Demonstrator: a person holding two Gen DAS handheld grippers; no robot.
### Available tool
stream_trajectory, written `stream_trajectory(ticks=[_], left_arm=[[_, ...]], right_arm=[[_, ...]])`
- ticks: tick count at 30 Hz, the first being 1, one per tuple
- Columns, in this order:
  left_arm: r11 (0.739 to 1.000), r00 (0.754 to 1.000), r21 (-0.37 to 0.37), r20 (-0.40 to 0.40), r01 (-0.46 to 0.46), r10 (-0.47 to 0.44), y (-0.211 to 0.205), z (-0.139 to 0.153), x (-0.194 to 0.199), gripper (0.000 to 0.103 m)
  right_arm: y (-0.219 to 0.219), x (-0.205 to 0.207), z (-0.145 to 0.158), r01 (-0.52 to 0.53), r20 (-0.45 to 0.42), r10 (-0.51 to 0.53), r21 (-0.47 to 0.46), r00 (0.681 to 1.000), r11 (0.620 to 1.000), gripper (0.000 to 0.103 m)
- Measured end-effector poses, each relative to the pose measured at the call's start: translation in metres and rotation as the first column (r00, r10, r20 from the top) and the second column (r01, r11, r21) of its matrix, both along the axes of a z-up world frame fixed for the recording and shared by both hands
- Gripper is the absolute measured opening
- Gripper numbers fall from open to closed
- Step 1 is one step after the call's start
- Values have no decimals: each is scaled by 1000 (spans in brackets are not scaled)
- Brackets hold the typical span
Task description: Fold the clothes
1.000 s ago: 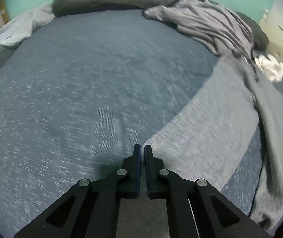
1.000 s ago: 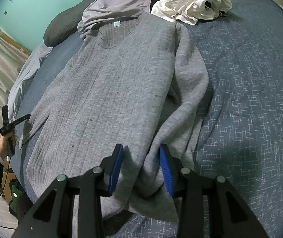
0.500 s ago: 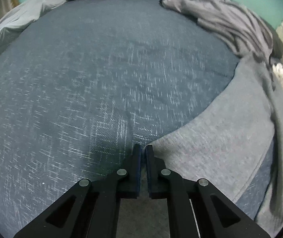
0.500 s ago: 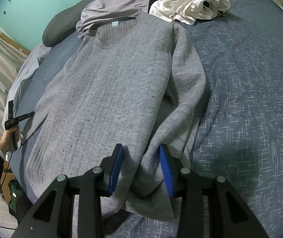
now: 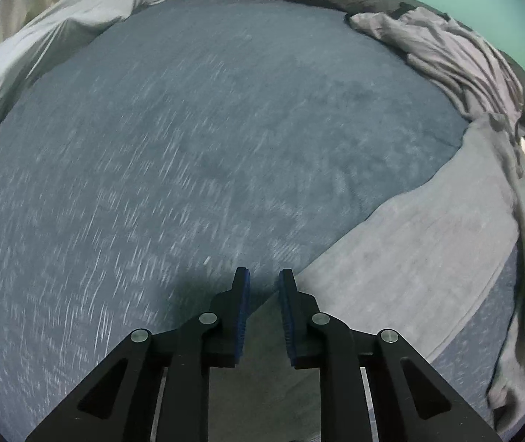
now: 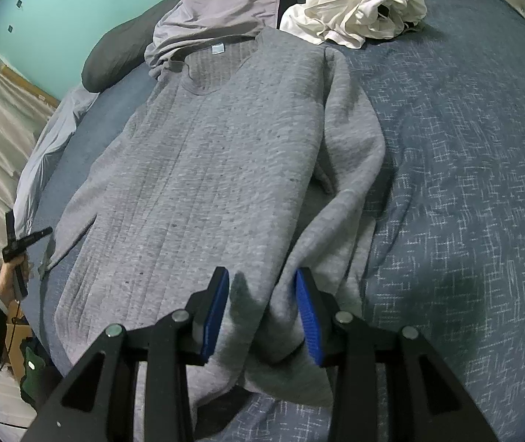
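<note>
Grey long-sleeve top (image 6: 225,169) lies flat, front side up, on the blue flecked bedspread (image 6: 465,184), collar with a small white label at 12 o'clock in the right wrist view, hem toward the camera at 6. Its right-hand sleeve is folded down along the body edge, cuff end bunched at the bottom. Right tongs (image 6: 262,305) pinch that bunched cuff and hem fabric; cloth fills the gap between the blue pads, jaws partly apart around the wad. Left tongs (image 5: 264,294) sit over the bedspread at the top's edge, jaws opening, a narrow gap between the blue pads with no cloth between the tips; the grey fabric edge runs just right of and under the right finger, toward 2 o'clock. In the right wrist view the left tongs show small at 9 o'clock, held in a hand (image 6: 11,269) with a dark sleeve, beside the top's other cuff. White crumpled garment (image 6: 361,7) at 1 o'clock beyond the collar, lilac-grey garment (image 6: 221,11) at 12, touching the collar area. Dark grey pillow (image 6: 115,55) at 11 against the teal wall (image 6: 59,7). Left wrist view is motion-blurred.
</note>
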State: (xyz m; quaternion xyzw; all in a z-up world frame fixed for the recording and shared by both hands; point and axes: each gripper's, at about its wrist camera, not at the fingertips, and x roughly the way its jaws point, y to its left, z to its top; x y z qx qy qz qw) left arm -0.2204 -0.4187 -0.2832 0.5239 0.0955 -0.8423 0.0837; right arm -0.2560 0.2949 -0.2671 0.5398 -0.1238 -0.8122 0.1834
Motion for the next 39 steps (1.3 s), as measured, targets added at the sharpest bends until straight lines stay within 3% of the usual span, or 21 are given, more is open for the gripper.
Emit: stream_trajectory(ticks=[6, 10, 13, 14, 16, 18, 21, 25, 29, 32, 39], left_arm=[[1000, 1000, -19, -1, -22, 22, 0, -6, 7, 19], [1000, 998, -28, -55, 3, -5, 17, 18, 4, 32], [999, 994, -12, -101, 36, -37, 40, 32, -2, 35], [999, 993, -8, -111, 46, -47, 46, 35, -5, 38], [997, 989, 13, -128, 74, -71, 64, 39, -13, 60], [992, 984, 37, -137, 118, -112, 85, 39, -18, 61], [985, 976, 34, -145, 166, -160, 113, 39, -21, 64], [981, 974, 63, -150, 183, -172, 145, 33, -26, 83], [974, 969, 101, -163, 204, -186, 169, 28, -22, 90], [976, 970, 101, -170, 194, -175, 186, 31, -26, 97], [963, 980, 262, -200, 68, -15, 192, 30, -17, 103]], right_arm=[[1, 0, 1, 5, 3, -5, 9, 1000, 1000, 38], [4, 1, 2, 18, 0, -18, 16, 1000, 1000, 38], [9, 2, 3, 46, -2, -46, 18, 999, 999, 38], [12, 3, 4, 56, -2, -56, 19, 998, 998, 38], [17, 4, 5, 76, -2, -76, 25, 997, 997, 39], [24, 6, 6, 101, 1, -101, 28, 995, 995, 54], [35, 9, 5, 139, 19, -140, 16, 990, 990, 56], [44, 16, 5, 156, 34, -157, 14, 987, 988, 56], [51, 25, 3, 182, 61, -181, -5, 982, 983, 62], [51, 32, 4, 181, 65, -180, -6, 981, 983, 62], [45, 44, -6, 183, 111, -179, -34, 978, 982, 63]])
